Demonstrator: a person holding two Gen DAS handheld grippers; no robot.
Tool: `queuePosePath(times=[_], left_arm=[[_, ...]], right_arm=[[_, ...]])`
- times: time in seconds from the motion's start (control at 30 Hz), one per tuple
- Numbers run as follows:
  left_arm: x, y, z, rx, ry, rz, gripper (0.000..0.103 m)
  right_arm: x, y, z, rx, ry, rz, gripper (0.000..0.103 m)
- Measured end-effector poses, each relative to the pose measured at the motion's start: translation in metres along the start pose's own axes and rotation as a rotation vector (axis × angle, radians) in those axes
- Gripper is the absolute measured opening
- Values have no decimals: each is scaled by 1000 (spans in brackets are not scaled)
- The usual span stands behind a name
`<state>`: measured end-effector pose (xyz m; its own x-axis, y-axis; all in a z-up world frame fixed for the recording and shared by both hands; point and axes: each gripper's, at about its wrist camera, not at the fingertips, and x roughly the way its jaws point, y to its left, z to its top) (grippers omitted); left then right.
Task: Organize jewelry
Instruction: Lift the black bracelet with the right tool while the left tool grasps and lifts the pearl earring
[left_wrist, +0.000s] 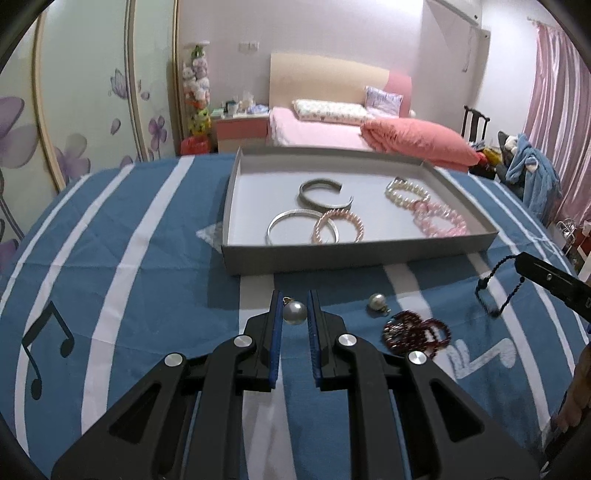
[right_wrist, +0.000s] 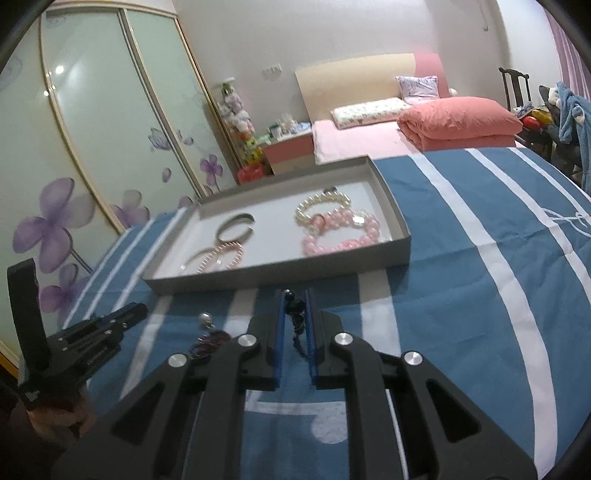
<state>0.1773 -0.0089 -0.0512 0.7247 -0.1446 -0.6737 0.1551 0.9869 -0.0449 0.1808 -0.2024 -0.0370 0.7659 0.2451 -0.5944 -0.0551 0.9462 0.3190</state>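
My left gripper (left_wrist: 294, 295) is shut on a white pearl earring (left_wrist: 294, 313), held just above the blue striped cloth (left_wrist: 147, 258). A second pearl earring (left_wrist: 377, 303) and a dark red bead bracelet (left_wrist: 415, 332) lie on the cloth to its right. My right gripper (right_wrist: 295, 293) is shut on a dark blue bead bracelet (right_wrist: 295, 308), which dangles below it in the left wrist view (left_wrist: 489, 295). Ahead stands the grey tray (left_wrist: 354, 254). It holds a silver cuff (left_wrist: 321, 192), a silver bangle (left_wrist: 291, 219), a pink bangle (left_wrist: 340, 225), a white pearl bracelet (left_wrist: 406, 194) and pink bead bracelets (left_wrist: 439, 221).
The cloth-covered table ends just behind the tray. Beyond it are a pink bed (left_wrist: 314, 129), a flowered wardrobe (left_wrist: 74, 110) on the left and a chair with clothes (left_wrist: 528, 162) on the right. A hand (right_wrist: 55, 413) holds the left gripper's handle.
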Motion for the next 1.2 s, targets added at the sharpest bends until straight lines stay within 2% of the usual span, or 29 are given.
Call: queuePosePath(times=[0.4,0.83,1.2], left_arm=[[-32,-16,5,25,-142,14,14],[-52,-28,10,32,-282,40,14],[-55,-33,15,38,-321,44,14]], right_arm=[[-26,23,6,-39,-109,21,11],[-48,50,8,-136,-295,-55,11],[-54,61,11,-197,-394,-114,11]])
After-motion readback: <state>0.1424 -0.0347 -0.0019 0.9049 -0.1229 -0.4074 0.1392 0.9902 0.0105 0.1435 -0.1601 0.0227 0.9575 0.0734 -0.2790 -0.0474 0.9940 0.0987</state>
